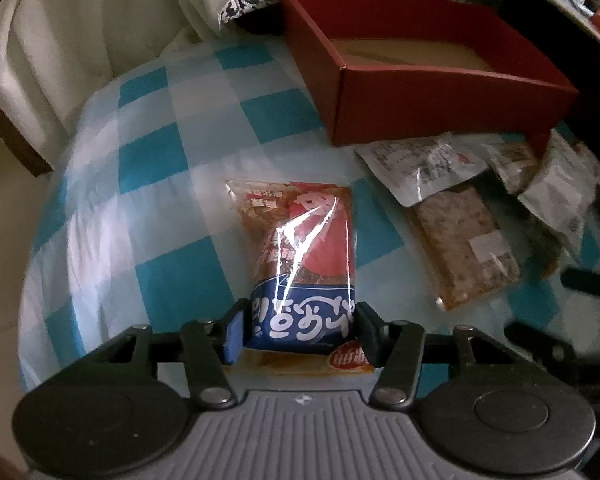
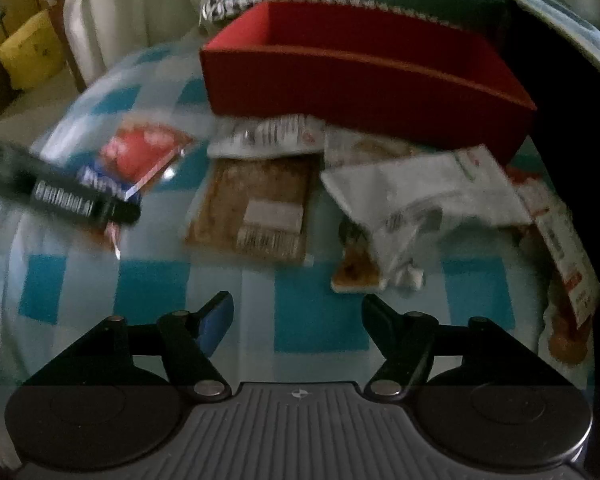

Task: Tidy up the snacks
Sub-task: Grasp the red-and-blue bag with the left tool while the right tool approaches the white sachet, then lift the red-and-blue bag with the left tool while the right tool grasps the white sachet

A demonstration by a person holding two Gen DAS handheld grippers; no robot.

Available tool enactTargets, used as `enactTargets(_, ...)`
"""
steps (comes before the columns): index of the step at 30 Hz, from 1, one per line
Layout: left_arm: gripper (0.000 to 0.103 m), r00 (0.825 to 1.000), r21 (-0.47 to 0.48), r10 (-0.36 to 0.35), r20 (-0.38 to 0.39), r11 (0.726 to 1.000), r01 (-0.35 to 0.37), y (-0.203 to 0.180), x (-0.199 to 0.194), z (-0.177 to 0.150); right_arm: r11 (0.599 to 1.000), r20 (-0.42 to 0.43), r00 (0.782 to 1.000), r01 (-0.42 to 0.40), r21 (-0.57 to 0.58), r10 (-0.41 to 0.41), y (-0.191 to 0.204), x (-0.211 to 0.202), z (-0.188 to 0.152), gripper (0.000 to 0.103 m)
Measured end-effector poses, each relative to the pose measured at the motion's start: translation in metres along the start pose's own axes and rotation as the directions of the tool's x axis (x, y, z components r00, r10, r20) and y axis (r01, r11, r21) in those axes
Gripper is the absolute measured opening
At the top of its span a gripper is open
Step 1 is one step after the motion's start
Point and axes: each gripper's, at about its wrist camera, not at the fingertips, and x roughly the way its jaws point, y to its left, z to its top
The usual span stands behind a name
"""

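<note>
Fingers (image 1: 236, 330) of the left gripper (image 1: 300, 330) clamp a red-and-blue snack packet (image 1: 300, 248) by its near end, apparently for the empty red box (image 1: 452, 108) beyond, while the right gripper (image 2: 298, 320) hovers parted, holding nothing, near loose packets (image 2: 260, 204) on the checked cloth (image 2: 152, 280).

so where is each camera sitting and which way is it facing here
Left wrist: rides on the left gripper, looking down along its fingers at the red-and-blue snack packet clamped between them; red box beyond.
Right wrist: rides on the right gripper, looking down over checked cloth at loose packets; its jaws stand apart, nothing between them.
Shared: the box, the loose packets, the cloth, and the held packet with the left gripper at this view's left.
</note>
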Motion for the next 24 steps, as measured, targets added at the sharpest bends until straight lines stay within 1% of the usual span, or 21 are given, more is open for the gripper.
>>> enactTargets(1, 0.048, 1.000, -0.023, -0.025, -0.003, 0.999, 0.025, 0.004, -0.001, -0.001, 1.000, 0.014, 1.000, 0.006, -0.011, -0.006, 0.000, -0.001, 0.005, 0.078)
enactTargets(4, 0.046, 0.997, -0.064, -0.083, -0.007, 0.995, 0.082, 0.011, -0.004, -0.002, 0.999, 0.041, 0.999, 0.013, -0.048, -0.011, -0.002, 0.003, 0.022, 0.086)
enactTargets(9, 0.046, 0.992, -0.074, -0.123, 0.002, 0.990, 0.123, 0.018, -0.008, -0.005, 0.992, 0.088, 0.996, 0.005, -0.129, 0.006, -0.003, 0.015, 0.059, 0.086)
enactTargets(12, 0.046, 0.990, -0.093, -0.141, -0.008, 0.986, 0.139, 0.027, -0.003, -0.005, 0.980, 0.103, 0.994, -0.006, -0.197, 0.027, 0.002, 0.022, 0.077, 0.088)
enactTargets(14, 0.046, 0.988, -0.095, -0.155, -0.003, 0.984, 0.154, 0.030, -0.004, -0.006, 0.963, 0.086, 0.995, -0.025, -0.268, 0.050, 0.008, 0.032, 0.086, 0.088)
enactTargets(17, 0.047, 0.986, -0.102, -0.165, -0.004, 0.981, 0.164, 0.031, -0.004, -0.006, 0.922, 0.003, 0.995, -0.094, -0.375, 0.103, 0.016, 0.059, 0.098, 0.088)
enactTargets(18, 0.047, 0.986, -0.105, -0.168, -0.006, 0.981, 0.166, 0.031, -0.004, -0.006, 0.910, -0.011, 0.993, -0.111, -0.400, 0.117, 0.018, 0.066, 0.101, 0.092)
enactTargets(19, 0.047, 0.985, -0.110, -0.171, -0.008, 0.979, 0.170, 0.032, -0.004, -0.005, 0.893, -0.033, 0.989, -0.145, -0.425, 0.145, 0.020, 0.071, 0.105, 0.096)
enactTargets(20, 0.047, 0.985, -0.113, -0.174, -0.009, 0.978, 0.172, 0.032, -0.004, -0.005, 0.881, -0.062, 0.985, -0.172, -0.441, 0.161, 0.022, 0.077, 0.109, 0.100)
enactTargets(21, 0.047, 0.984, -0.115, -0.178, -0.009, 0.978, 0.175, 0.033, -0.004, -0.005, 0.876, -0.094, 0.982, -0.190, -0.443, 0.166, 0.022, 0.082, 0.112, 0.099)
enactTargets(22, 0.047, 0.984, -0.115, -0.181, -0.009, 0.977, 0.178, 0.033, -0.004, -0.005, 0.880, -0.125, 0.976, -0.213, -0.425, 0.175, 0.022, 0.088, 0.114, 0.100)
enactTargets(23, 0.047, 0.983, -0.114, -0.183, -0.009, 0.977, 0.181, 0.034, -0.004, -0.006, 0.887, -0.140, 0.974, -0.218, -0.406, 0.175, 0.022, 0.089, 0.113, 0.100)
enactTargets(24, 0.047, 0.983, -0.113, -0.186, -0.009, 0.977, 0.183, 0.034, -0.004, -0.006, 0.882, -0.150, 0.972, -0.227, -0.413, 0.180, 0.026, 0.085, 0.108, 0.100)
